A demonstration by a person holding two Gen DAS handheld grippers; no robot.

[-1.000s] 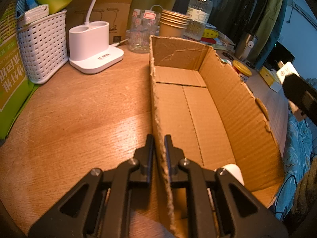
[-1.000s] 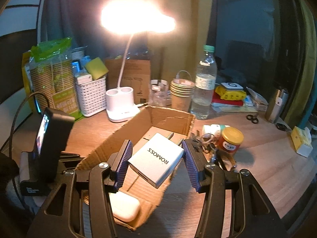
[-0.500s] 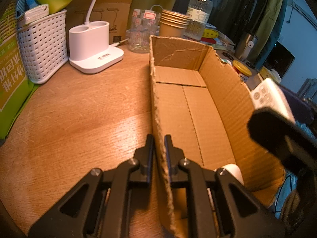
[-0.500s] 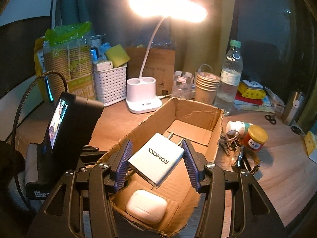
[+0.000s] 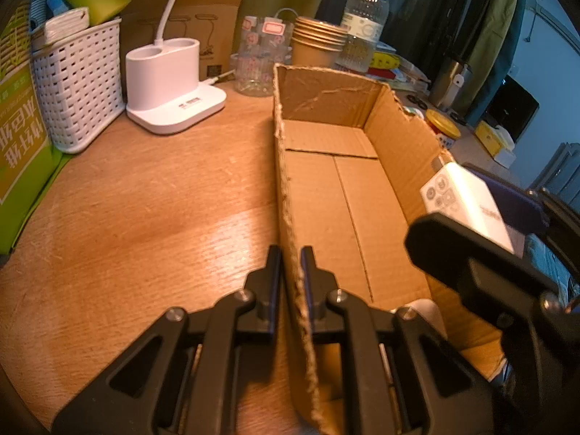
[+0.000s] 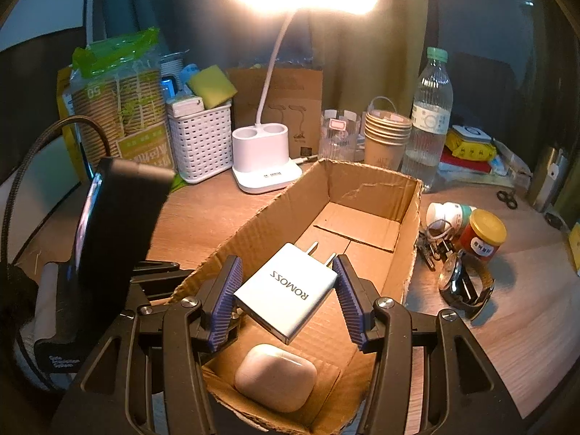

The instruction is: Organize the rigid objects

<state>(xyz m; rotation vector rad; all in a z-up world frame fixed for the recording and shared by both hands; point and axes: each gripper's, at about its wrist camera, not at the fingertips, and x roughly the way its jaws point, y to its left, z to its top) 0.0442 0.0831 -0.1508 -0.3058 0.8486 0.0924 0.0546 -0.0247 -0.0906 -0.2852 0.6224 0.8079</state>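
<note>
An open cardboard box [image 5: 348, 195] [image 6: 362, 217] lies on the wooden table. My left gripper [image 5: 290, 261] is shut on the box's left wall. My right gripper [image 6: 286, 282] is shut on a white ROMOSS charger [image 6: 286, 290] and holds it tilted above the near end of the box; the charger also shows at the right in the left wrist view [image 5: 464, 199]. A white earbuds case [image 6: 275, 377] lies on the box floor just below the charger.
A white desk lamp base [image 5: 174, 101], a white basket [image 5: 76, 83], paper cups [image 5: 315, 43] and a water bottle [image 5: 362, 25] stand behind the box. A red jar [image 6: 482, 235], keys [image 6: 435, 243] and a wristwatch [image 6: 464, 286] lie right of it.
My right gripper has carried the charger leftward and forward, from beside the box to over its near end. The left gripper has kept its hold on the box wall.
</note>
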